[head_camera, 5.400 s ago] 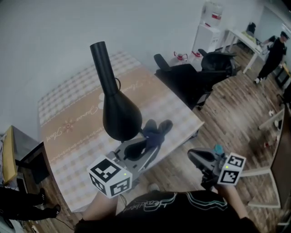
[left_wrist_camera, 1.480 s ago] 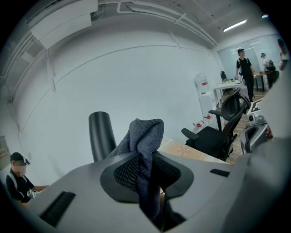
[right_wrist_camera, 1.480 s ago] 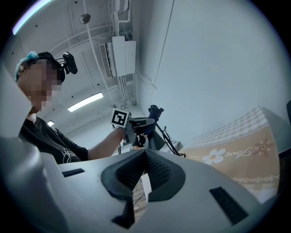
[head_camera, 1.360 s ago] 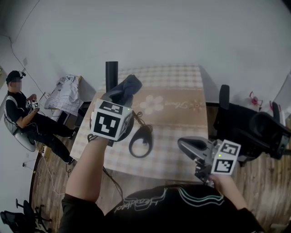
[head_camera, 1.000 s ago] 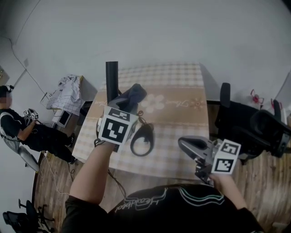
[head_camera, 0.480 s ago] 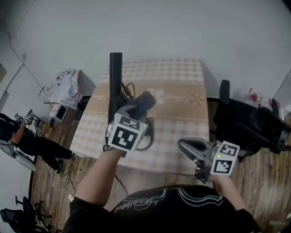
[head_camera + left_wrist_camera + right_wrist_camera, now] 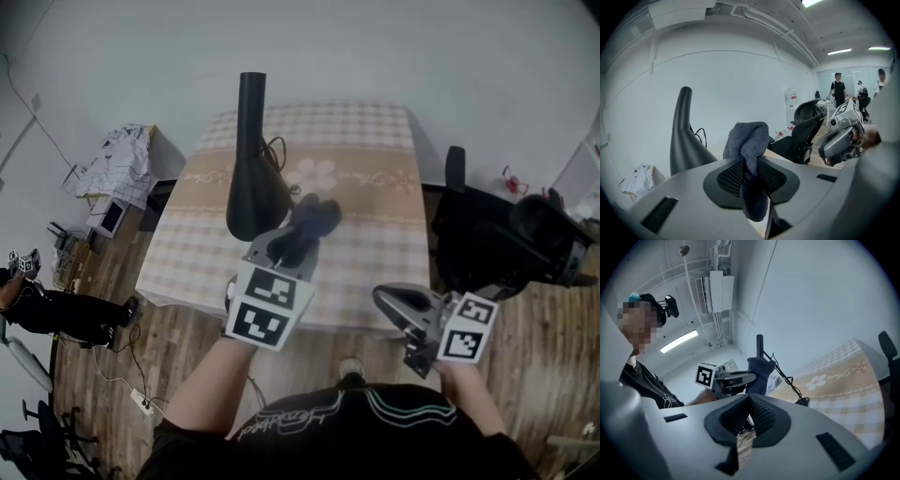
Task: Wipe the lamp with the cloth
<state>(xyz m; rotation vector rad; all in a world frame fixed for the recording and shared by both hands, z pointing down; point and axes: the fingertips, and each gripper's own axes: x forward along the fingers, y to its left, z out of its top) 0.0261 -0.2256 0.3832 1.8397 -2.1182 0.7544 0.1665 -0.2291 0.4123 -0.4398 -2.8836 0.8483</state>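
Observation:
The black lamp (image 7: pixel 249 159) stands on the checked table (image 7: pixel 375 216), narrow neck up, wide body below. My left gripper (image 7: pixel 298 234) is shut on a dark blue cloth (image 7: pixel 316 216), just right of the lamp's wide body; whether the cloth touches it I cannot tell. In the left gripper view the cloth (image 7: pixel 749 140) sticks up from between the jaws, with the lamp (image 7: pixel 684 136) to its left. My right gripper (image 7: pixel 392 302) hangs off the table's front edge, shut with nothing in it. The right gripper view shows the cloth (image 7: pixel 759 373) and the lamp's top (image 7: pixel 760 345).
A black cord (image 7: pixel 275 150) lies behind the lamp. A black office chair (image 7: pixel 487 244) stands right of the table. A seated person (image 7: pixel 47 305) and a pile of clutter (image 7: pixel 117 164) are at the left. Wooden floor lies below the table's front edge.
My left gripper has come down and to the right with the cloth, from the lamp's neck to beside its wide body. The right gripper has stayed put.

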